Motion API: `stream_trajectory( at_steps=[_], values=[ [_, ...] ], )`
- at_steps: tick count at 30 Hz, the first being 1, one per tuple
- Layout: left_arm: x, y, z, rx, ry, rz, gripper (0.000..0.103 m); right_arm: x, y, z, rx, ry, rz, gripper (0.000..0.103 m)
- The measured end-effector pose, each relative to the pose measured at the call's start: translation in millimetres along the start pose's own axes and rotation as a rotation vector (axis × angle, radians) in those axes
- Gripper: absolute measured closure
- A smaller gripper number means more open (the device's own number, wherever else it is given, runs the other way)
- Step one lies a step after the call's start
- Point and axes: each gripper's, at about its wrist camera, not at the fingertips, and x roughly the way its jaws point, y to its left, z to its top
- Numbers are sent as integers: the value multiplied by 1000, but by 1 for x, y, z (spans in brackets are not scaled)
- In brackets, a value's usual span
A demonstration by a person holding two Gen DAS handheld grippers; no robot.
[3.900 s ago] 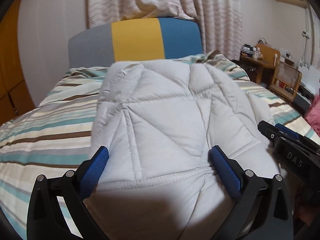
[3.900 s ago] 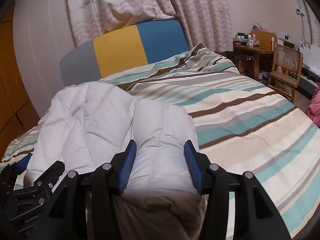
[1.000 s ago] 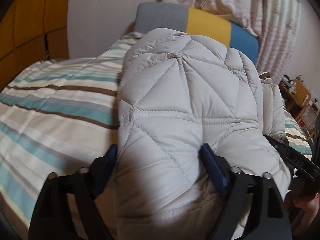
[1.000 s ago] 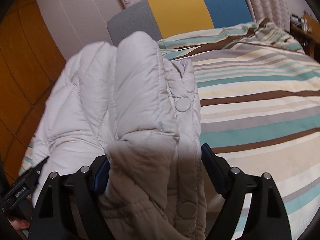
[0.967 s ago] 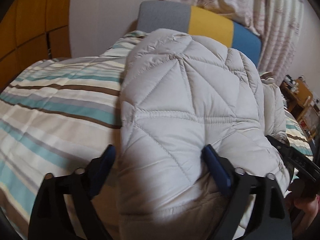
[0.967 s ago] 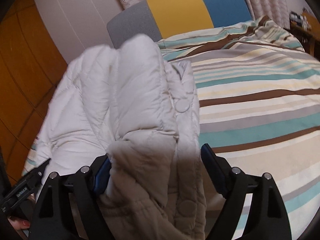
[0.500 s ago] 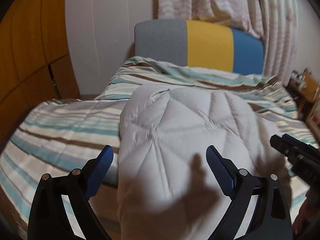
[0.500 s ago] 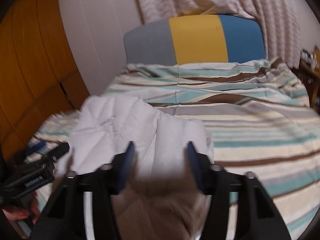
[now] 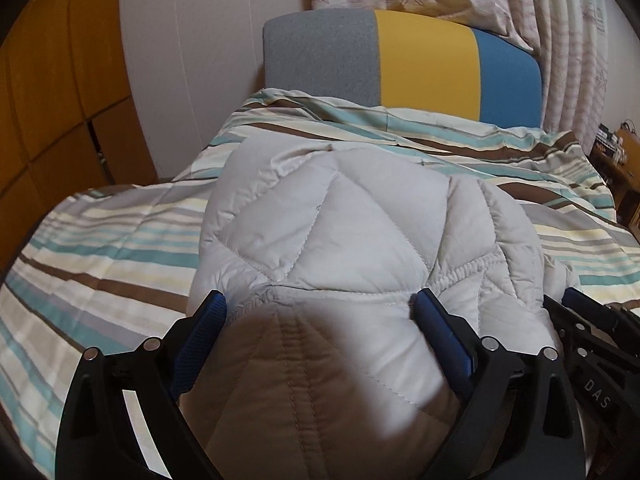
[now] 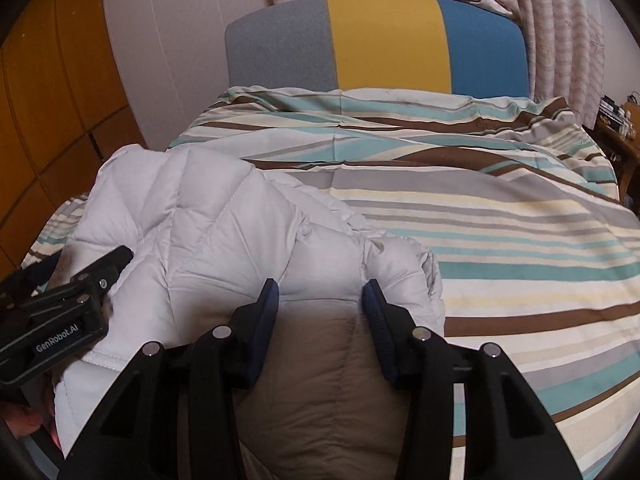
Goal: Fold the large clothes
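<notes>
A pale grey quilted puffer jacket (image 9: 332, 232) lies bunched on the striped bed; it also shows in the right wrist view (image 10: 208, 232). My left gripper (image 9: 320, 312) has its blue-padded jaws wide apart with the jacket's near edge bulging between them. My right gripper (image 10: 320, 296) has its jaws closer together, pressed against a thick fold of the jacket's right side. The left gripper's black body (image 10: 60, 312) shows at the left of the right wrist view, resting on the jacket. The right gripper (image 9: 592, 344) shows at the right edge of the left wrist view.
The bed has a striped duvet (image 10: 480, 208) in teal, brown, grey and cream. A grey, yellow and blue headboard (image 9: 400, 68) stands behind. Curtains hang above it. Orange wooden panels (image 9: 48, 100) line the left wall. A wooden desk (image 10: 624, 136) stands at the right.
The jacket was held up off the bed a second ago. It has come down onto the duvet, and both grippers have dropped with it and now sit low at its near edge.
</notes>
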Motion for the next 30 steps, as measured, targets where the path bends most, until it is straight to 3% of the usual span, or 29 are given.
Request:
stream_trajectory(
  at_steps=[12,16,21,26,30],
  values=[
    [9,-5,-7,4,-20,26,7,6,2,-8,-4,-57,-44,59],
    [-13,-2,-8,-20,-25,-19,6,-1,2,-9,-16,-52,-20,58],
    [-52,-7,-32,-6,-48,-73,3,-29,1,-18,-15,-61,-11,51],
    [-82,-19,-68,94,-99,-28,3,-70,3,-41,4,-95,-1,44],
    [-103,-9,-85,44,-77,-54,3,-102,0,-59,64,-90,20,36]
  ],
)
